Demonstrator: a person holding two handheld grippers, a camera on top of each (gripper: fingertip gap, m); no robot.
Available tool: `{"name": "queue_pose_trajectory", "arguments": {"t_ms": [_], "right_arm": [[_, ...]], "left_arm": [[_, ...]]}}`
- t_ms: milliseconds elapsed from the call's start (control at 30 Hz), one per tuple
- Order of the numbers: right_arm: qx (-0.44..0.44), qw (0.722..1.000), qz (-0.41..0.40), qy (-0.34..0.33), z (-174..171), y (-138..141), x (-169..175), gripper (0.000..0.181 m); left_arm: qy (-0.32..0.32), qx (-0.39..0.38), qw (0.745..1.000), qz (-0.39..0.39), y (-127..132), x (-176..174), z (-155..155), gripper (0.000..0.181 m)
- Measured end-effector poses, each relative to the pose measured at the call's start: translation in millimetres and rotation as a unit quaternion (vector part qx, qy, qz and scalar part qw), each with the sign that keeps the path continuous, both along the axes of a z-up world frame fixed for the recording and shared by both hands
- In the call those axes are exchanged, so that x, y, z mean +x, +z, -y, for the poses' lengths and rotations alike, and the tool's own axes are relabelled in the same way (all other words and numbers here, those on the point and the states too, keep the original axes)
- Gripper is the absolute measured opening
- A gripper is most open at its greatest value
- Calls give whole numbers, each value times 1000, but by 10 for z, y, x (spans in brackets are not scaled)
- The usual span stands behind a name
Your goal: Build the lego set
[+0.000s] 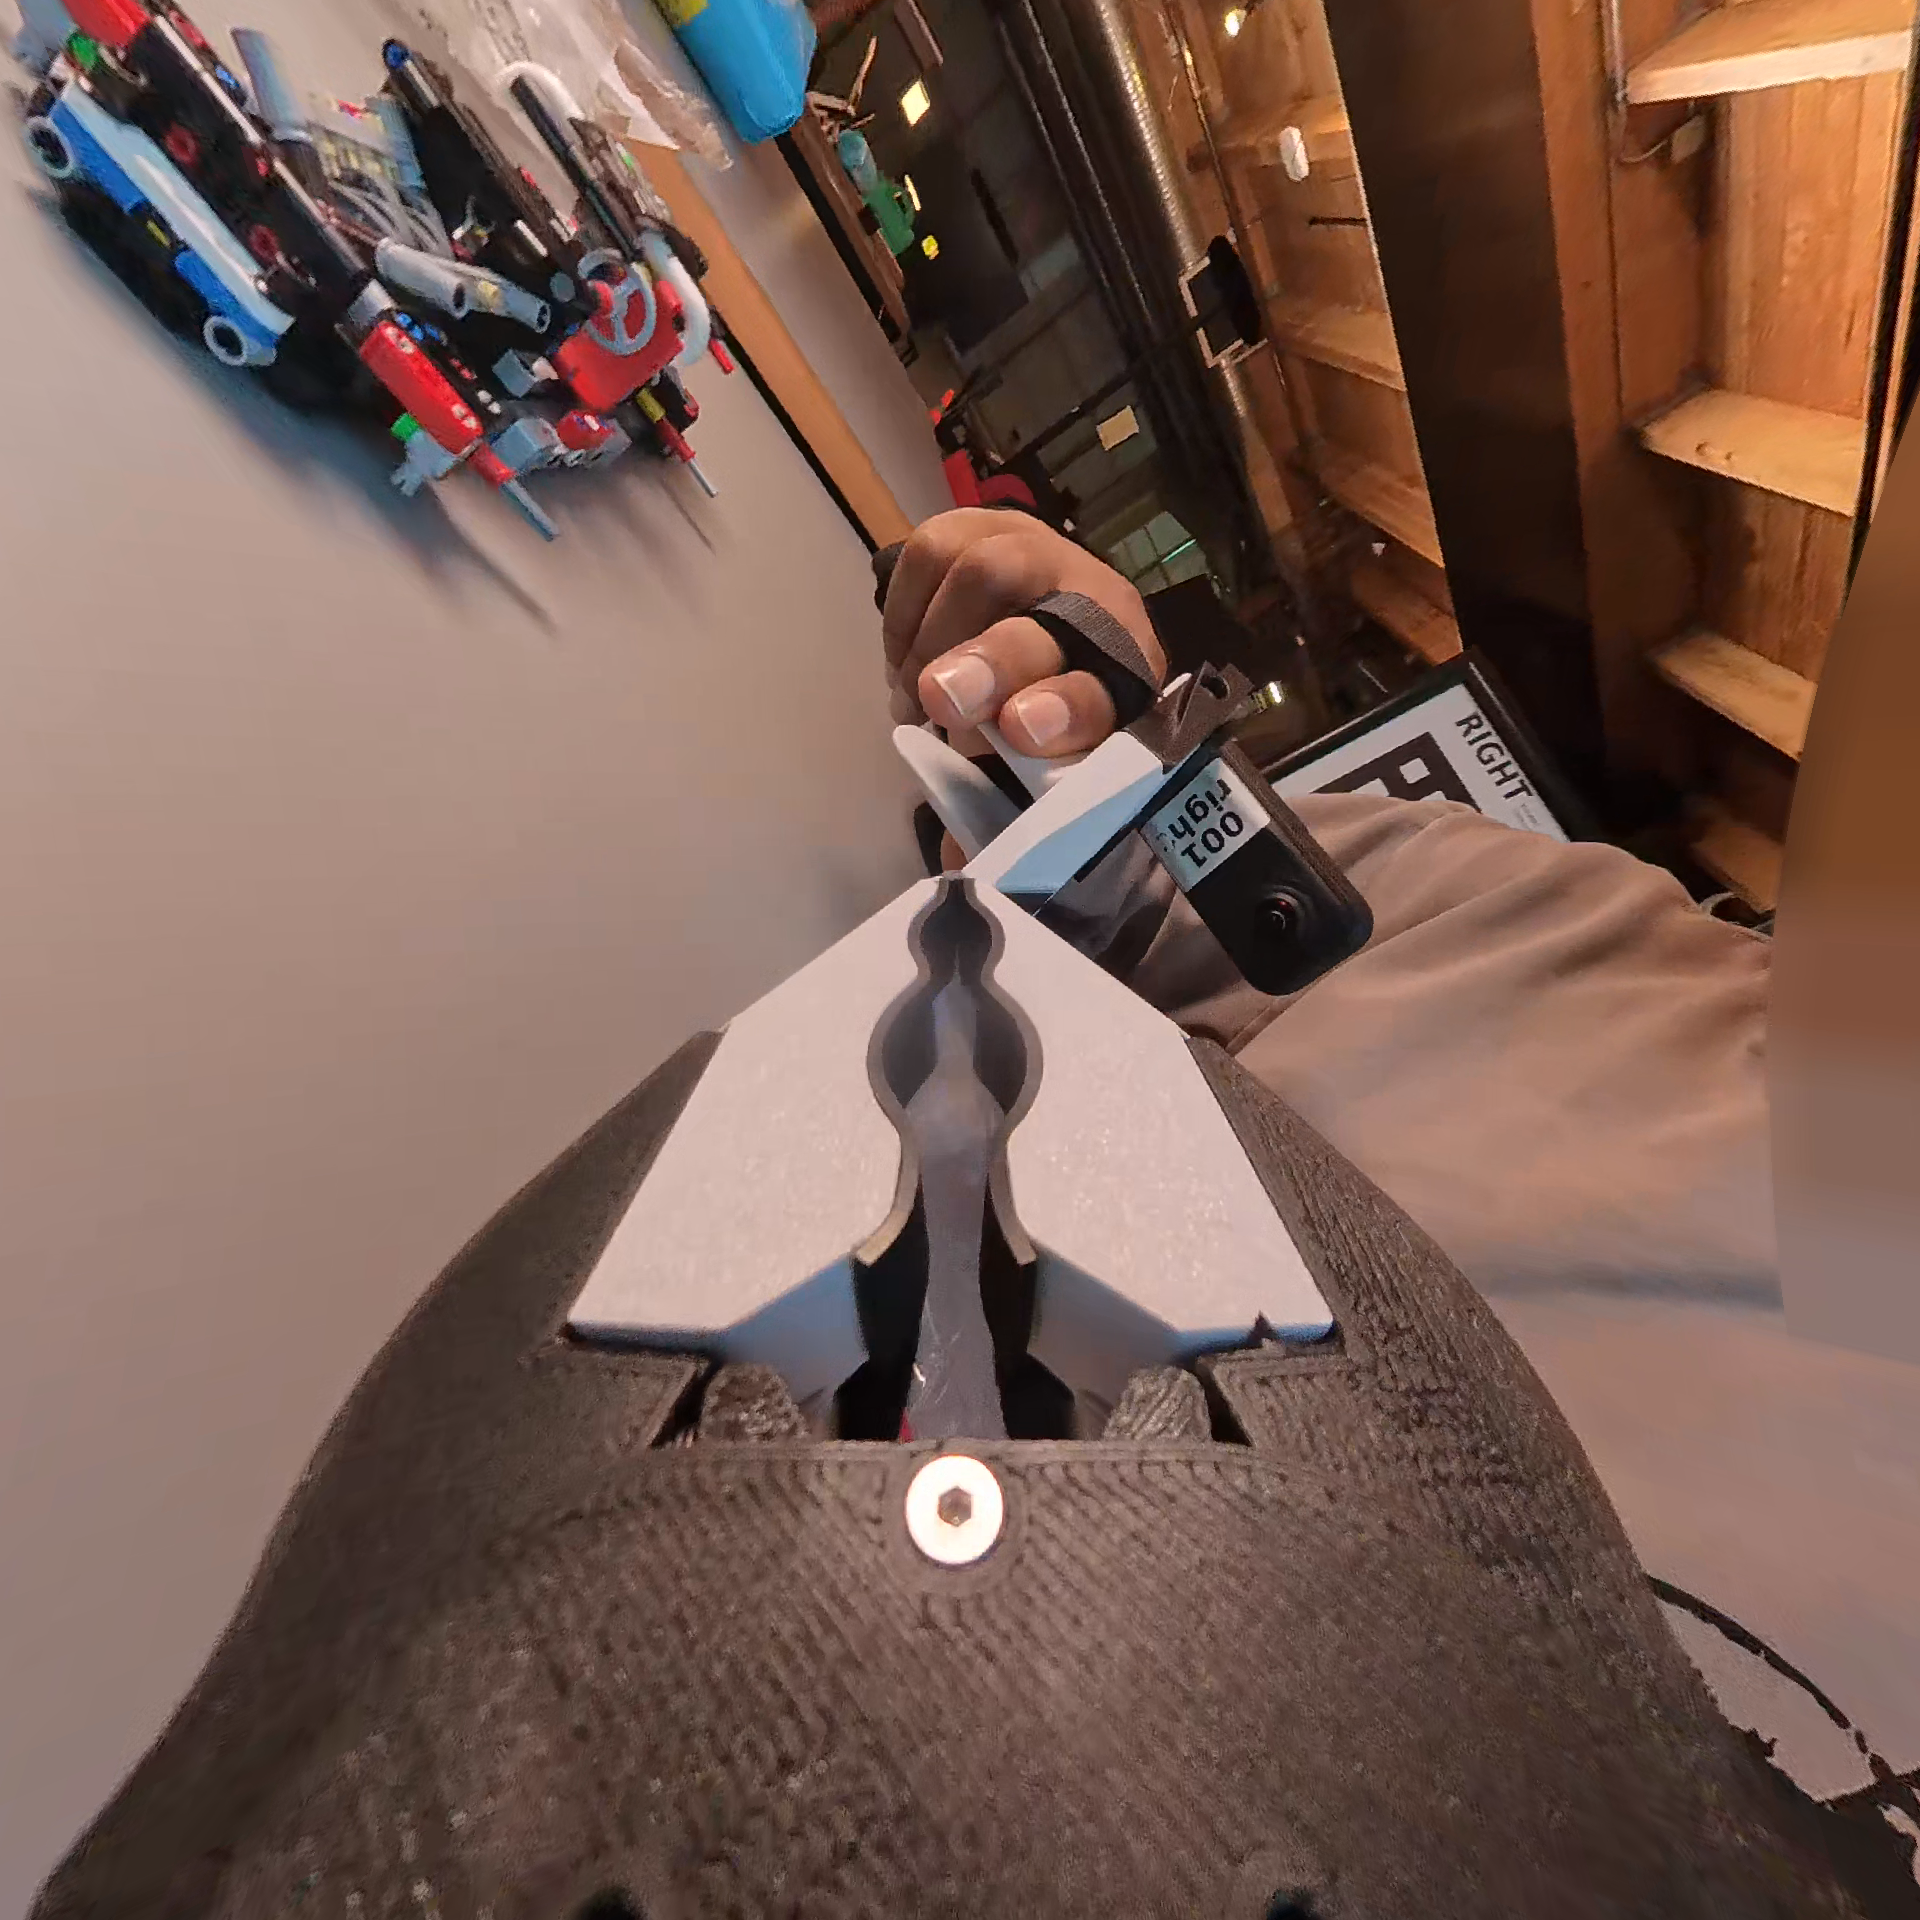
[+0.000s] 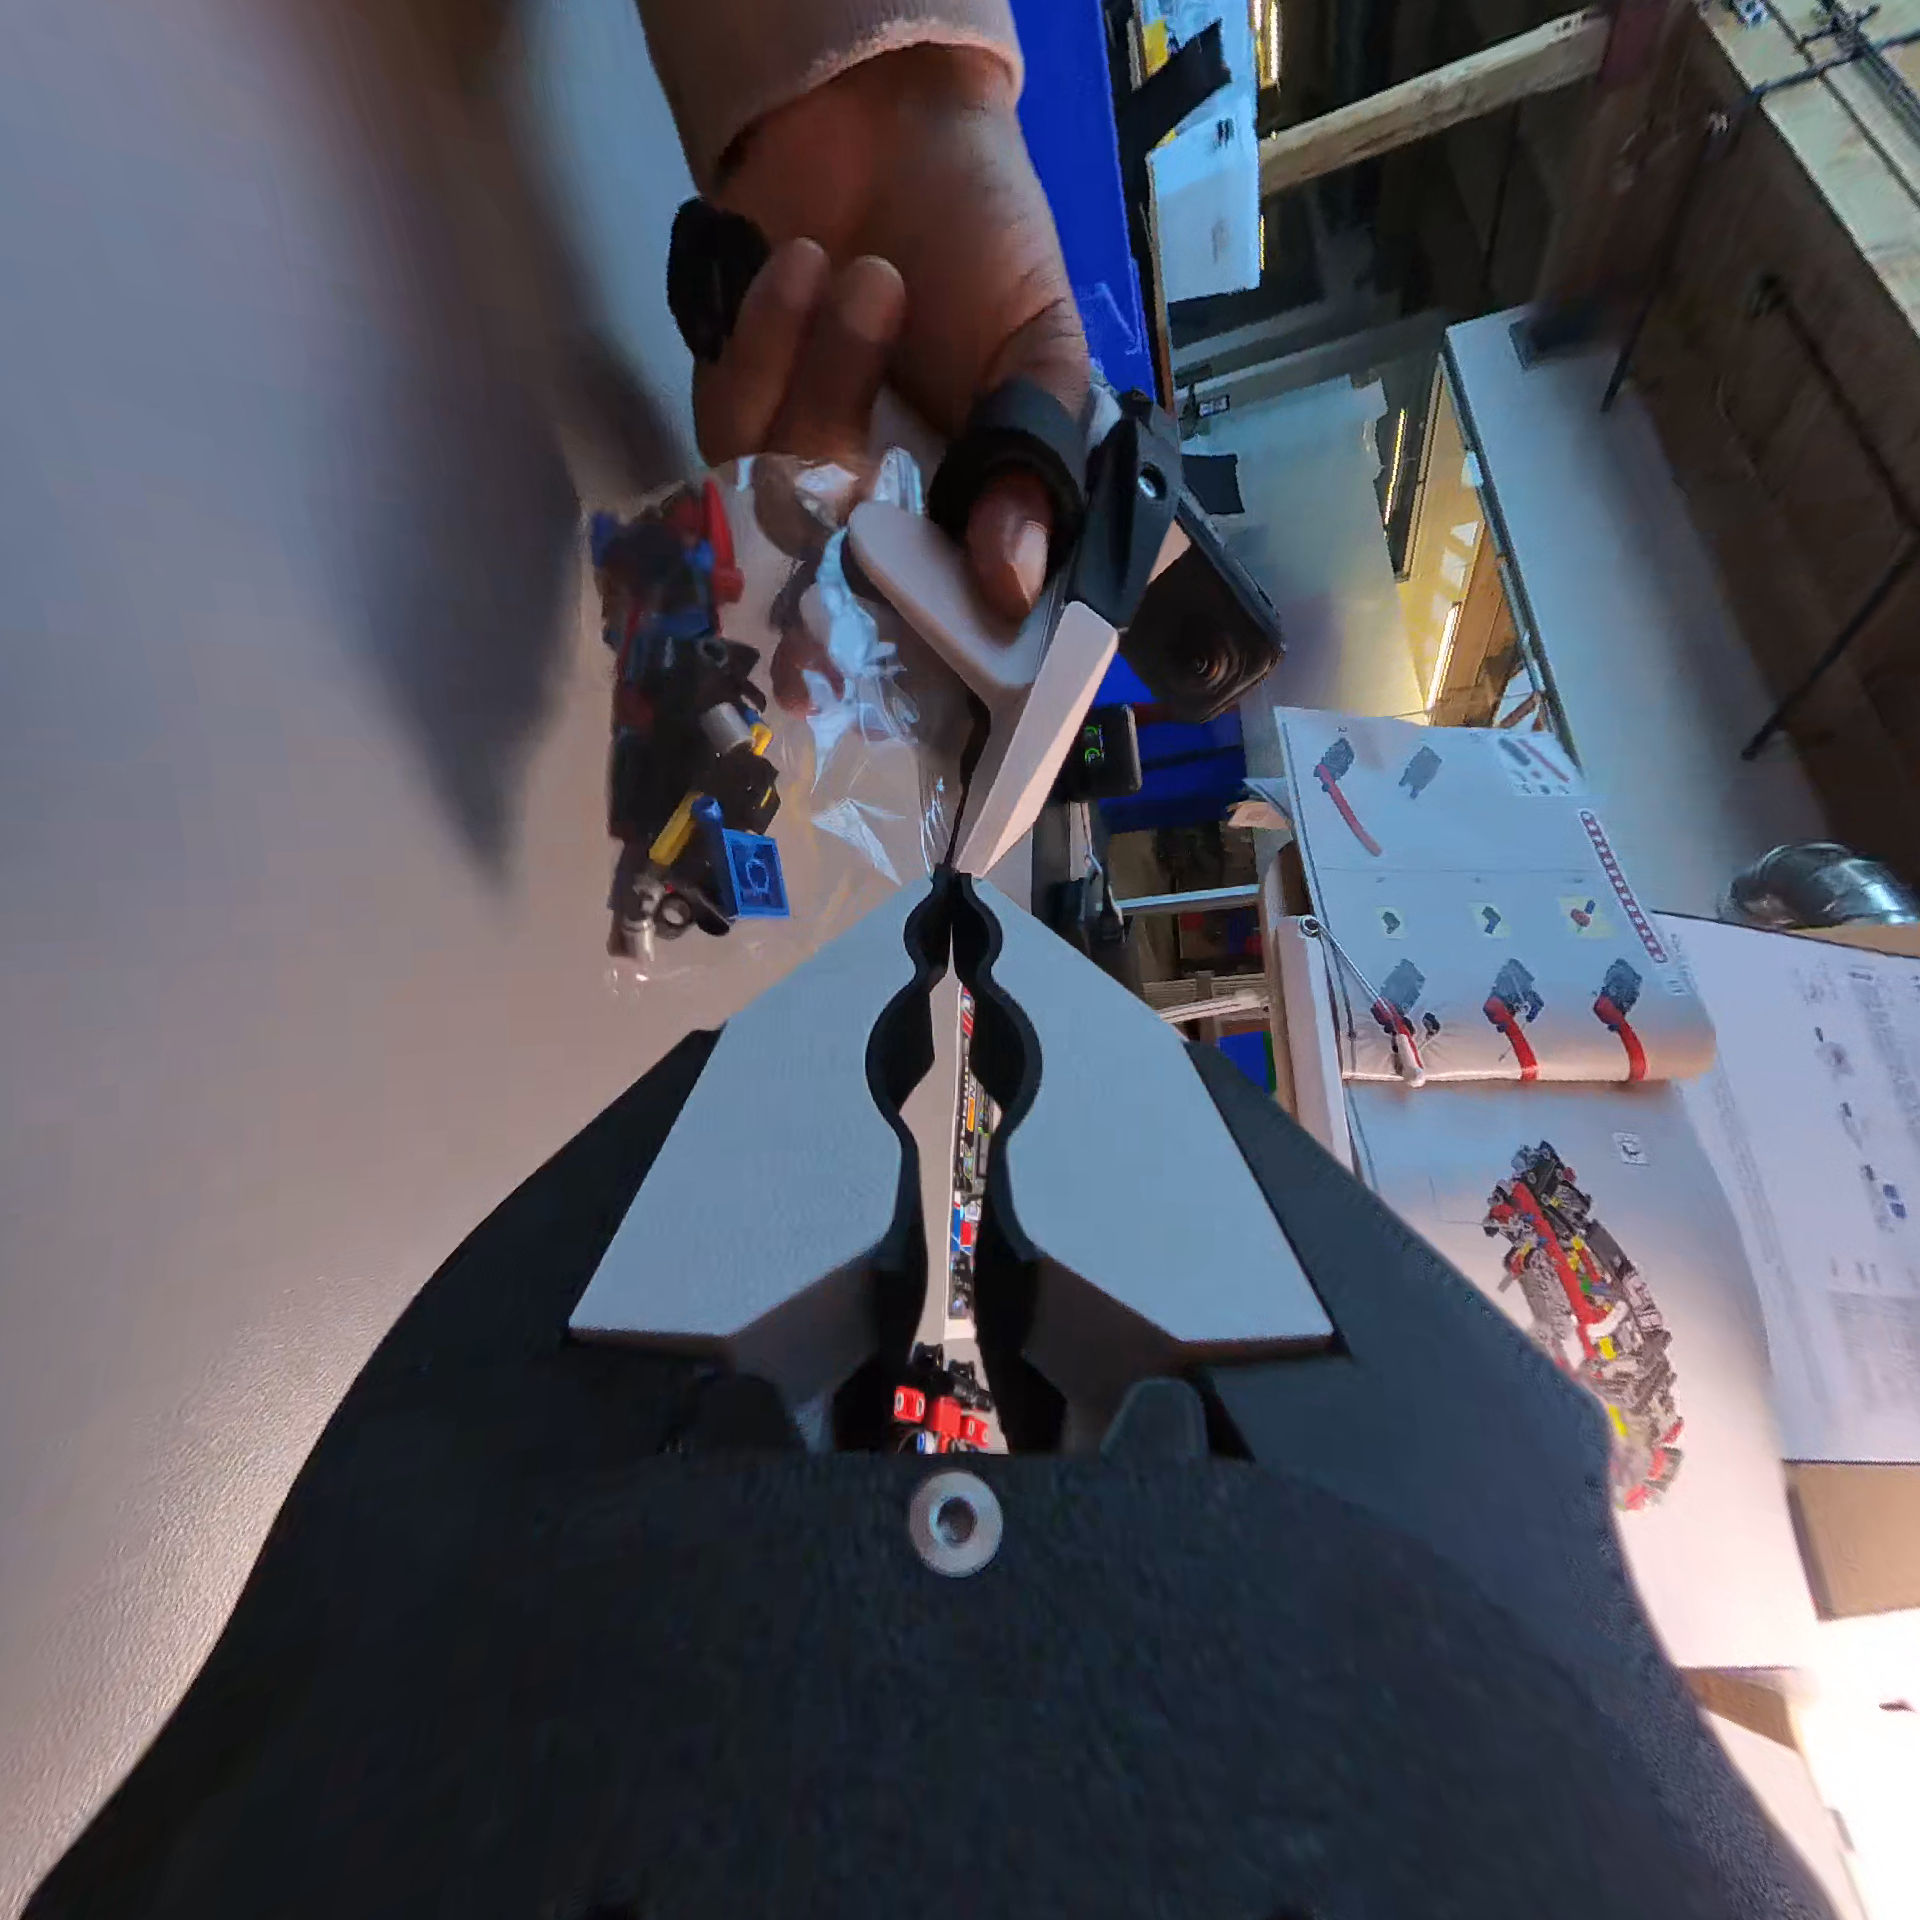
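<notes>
A clear plastic bag [image 2: 727, 717] of small blue, black, red and yellow lego pieces lies to the left of where both grippers' tips meet. My right gripper [image 2: 951, 896] is shut, and its tips pinch the bag's thin edge. My left gripper [image 2: 961, 857] faces it tip to tip, held by a hand. In the left wrist view my left gripper [image 1: 951, 891] is shut, with clear film showing through its finger gap. My right gripper [image 1: 971, 847] touches its tips. The partly built lego vehicle [image 1: 364, 260] sits on the table at the far left.
An open instruction booklet [image 2: 1507, 935] lies to the right on the table, with loose sheets beside it. Small red pieces [image 2: 935, 1403] show under my right gripper. A blue object [image 1: 738, 62] and crumpled plastic lie beyond the vehicle. Wooden shelves stand behind.
</notes>
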State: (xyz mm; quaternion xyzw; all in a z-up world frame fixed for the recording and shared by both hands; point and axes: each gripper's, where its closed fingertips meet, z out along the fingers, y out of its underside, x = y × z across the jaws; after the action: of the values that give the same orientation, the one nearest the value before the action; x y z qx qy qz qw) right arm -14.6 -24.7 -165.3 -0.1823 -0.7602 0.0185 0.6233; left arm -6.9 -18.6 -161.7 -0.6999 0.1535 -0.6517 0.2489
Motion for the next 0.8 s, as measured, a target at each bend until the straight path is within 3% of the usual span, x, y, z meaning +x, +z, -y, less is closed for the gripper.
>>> {"name": "queue_pose_trajectory", "arguments": {"t_ms": [333,433,500,567,667,800], "right_arm": [[69,998,8,-6,-45,-317,35,0],[36,999,7,-13,-49,-352,43,0],[-75,997,-2,-29,-103,-325,41,0],[-246,969,-11,-33,-108,-219,31,0],[-451,892,-8,-23,-89,-55,51,0],[-613,790,12,-12,-114,39,173,40]], "left_arm": [[-7,-12,997,-74,-323,29,-64,0],[-7,1,995,-95,-361,33,-68,0],[4,16,995,-98,-325,26,-108,0],[2,59,993,-105,-222,15,-91,0],[9,96,991,-92,-63,14,-46,0],[17,118,992,-45,147,-53,5,0]]}}
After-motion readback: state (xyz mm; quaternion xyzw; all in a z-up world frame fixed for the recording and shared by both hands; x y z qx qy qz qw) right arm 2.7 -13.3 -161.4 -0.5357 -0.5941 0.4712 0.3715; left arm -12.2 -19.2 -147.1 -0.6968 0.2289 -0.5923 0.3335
